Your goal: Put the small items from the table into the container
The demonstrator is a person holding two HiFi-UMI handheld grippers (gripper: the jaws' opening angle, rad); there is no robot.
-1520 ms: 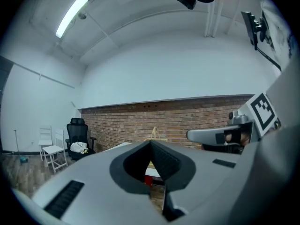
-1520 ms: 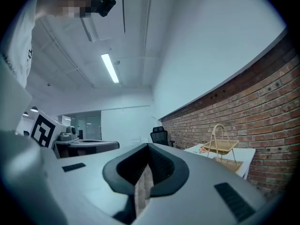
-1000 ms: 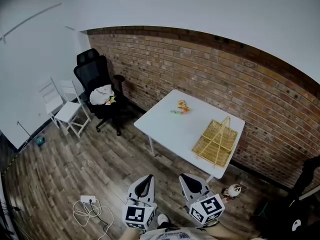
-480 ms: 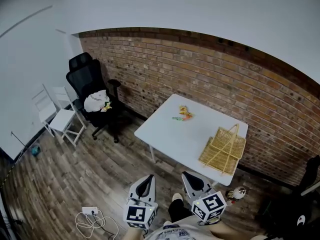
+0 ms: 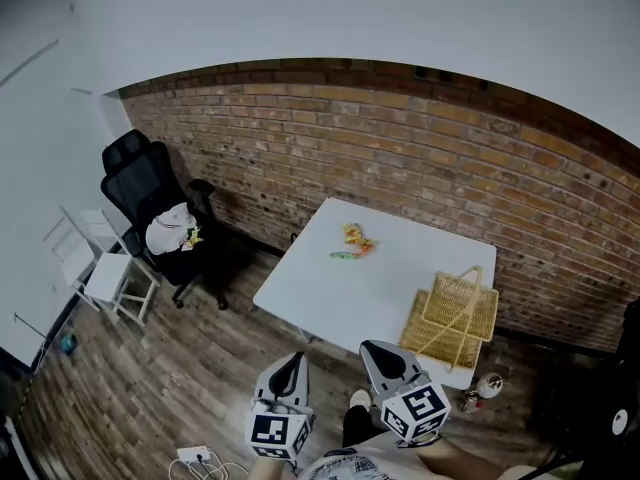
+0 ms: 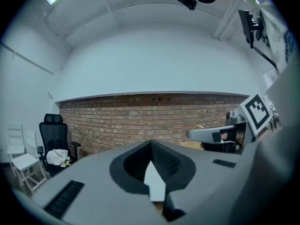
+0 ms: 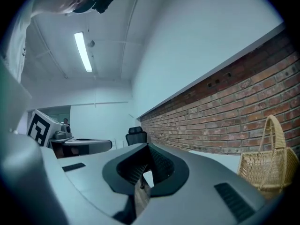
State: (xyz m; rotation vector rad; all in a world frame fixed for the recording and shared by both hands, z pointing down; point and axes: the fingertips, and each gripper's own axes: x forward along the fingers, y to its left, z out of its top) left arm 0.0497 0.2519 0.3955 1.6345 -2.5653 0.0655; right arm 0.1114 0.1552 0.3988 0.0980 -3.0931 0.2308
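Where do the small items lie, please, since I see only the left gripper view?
Observer: In the head view, the small items lie in a cluster on the table's far side, near the brick wall.
Operator: Thank you. Where is the basket relative to them?
Observer: The basket stands at the table's near right corner, apart from the small items.
Operator: And is the right gripper holding anything?
Observer: No. The right gripper view shows the right gripper's jaws together with nothing between them.
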